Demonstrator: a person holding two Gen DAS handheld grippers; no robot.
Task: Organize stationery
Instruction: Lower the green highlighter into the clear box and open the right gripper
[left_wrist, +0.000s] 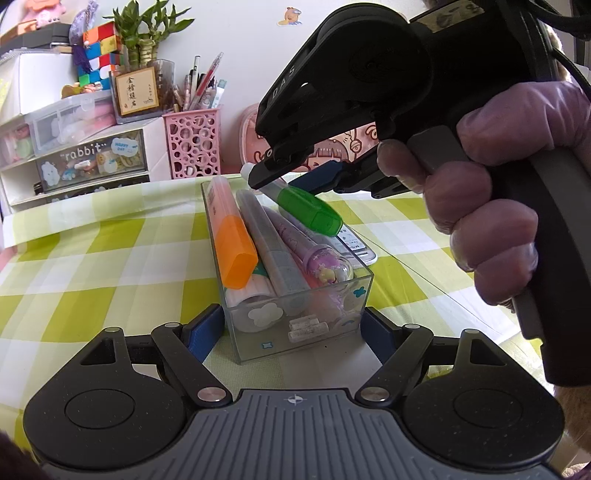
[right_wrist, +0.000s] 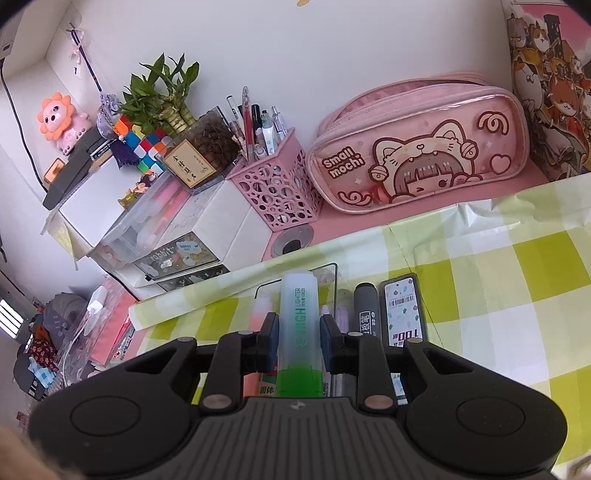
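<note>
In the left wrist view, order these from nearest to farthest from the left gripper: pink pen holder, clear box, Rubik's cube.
1. clear box: between the fingers of the left gripper.
2. pink pen holder: beyond, at the cloth's far edge.
3. Rubik's cube: farthest, up on the drawers, left.

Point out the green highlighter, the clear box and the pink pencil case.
green highlighter (right_wrist: 297, 325), right wrist view, pale barrel
clear box (left_wrist: 295, 325), left wrist view, near wall
pink pencil case (right_wrist: 417, 162), right wrist view, printed front

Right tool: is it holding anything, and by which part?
Yes. The right tool grips the green highlighter by its translucent barrel, just ahead of the green cap.
</note>
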